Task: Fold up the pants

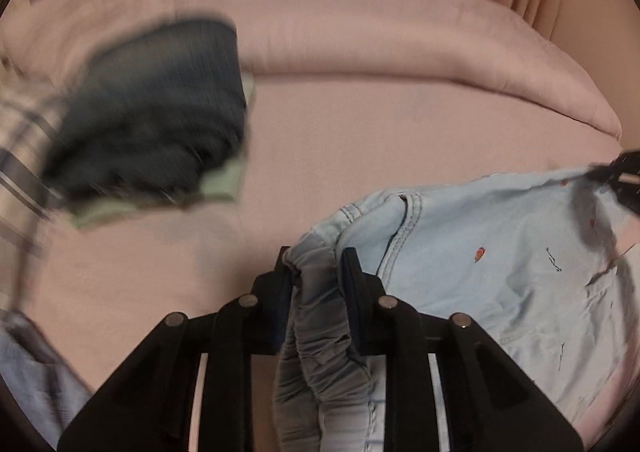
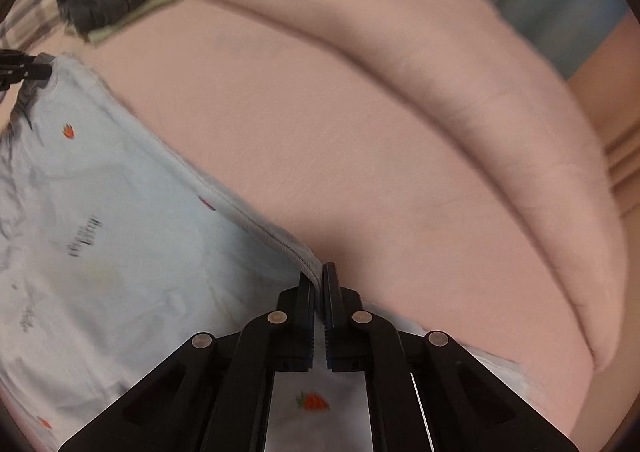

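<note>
Denim in dark blue is lying at the far left of the left wrist view, a folded pair of jeans [image 1: 152,111] stacked on a pale green garment [image 1: 224,187] beside a plaid cloth [image 1: 20,139], all of it blurred and resting on the pink bed [image 1: 340,139]. Moving rightward, the left gripper [image 1: 316,272] is pinching a gathered, bunched grey band of the pants [image 1: 480,264], its fingers [image 1: 352,280] standing narrowly apart with the fabric wedged thickly between them. Further right, the light blue pants, dotted with small red motifs, are stretching across toward the right gripper [image 2: 318,284], whose jaws are pressing almost together on a stitched edge, with only a thin layer of cloth between them. In the right wrist view the garment is spreading to the left and beneath that gripper, seemingly lifted partly off the bed, while a long pink bolster [image 2: 460,99] is curving along the far side. Judging from this, the right-hand grip looks the weaker one: it is catching only the very hem, so any sharp pull between the two grippers could be slipping it free and collapsing the fold. Uneven tension could also be dragging the halves askew, leaving misaligned edges.
</note>
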Demonstrator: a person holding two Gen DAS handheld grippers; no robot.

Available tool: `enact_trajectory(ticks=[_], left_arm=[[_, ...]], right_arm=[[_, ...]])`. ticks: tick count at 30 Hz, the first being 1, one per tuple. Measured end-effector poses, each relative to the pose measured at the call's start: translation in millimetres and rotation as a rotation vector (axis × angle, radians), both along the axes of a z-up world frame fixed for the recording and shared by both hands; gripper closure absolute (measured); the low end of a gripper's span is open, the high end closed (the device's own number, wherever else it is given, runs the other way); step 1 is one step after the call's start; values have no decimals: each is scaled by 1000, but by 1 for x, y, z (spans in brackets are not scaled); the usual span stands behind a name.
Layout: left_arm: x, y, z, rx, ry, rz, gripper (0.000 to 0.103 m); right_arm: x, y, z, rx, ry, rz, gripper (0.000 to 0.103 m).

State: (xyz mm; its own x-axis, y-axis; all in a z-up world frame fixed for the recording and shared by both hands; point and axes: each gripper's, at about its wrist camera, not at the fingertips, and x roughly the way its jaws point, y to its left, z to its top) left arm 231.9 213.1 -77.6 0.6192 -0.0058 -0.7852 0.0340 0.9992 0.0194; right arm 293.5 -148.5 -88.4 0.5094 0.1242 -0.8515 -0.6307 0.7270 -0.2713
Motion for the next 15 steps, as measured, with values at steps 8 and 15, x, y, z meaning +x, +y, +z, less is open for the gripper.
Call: enact_trajectory(ticks=[8,15], left_arm=[[-94,-8,51,38,-204,-35,83],[-166,-45,15,198,-248,-85,86]], right_arm=[[-104,-24,74,66,-213,13,100],[-220,-19,61,4,-221,152,100]])
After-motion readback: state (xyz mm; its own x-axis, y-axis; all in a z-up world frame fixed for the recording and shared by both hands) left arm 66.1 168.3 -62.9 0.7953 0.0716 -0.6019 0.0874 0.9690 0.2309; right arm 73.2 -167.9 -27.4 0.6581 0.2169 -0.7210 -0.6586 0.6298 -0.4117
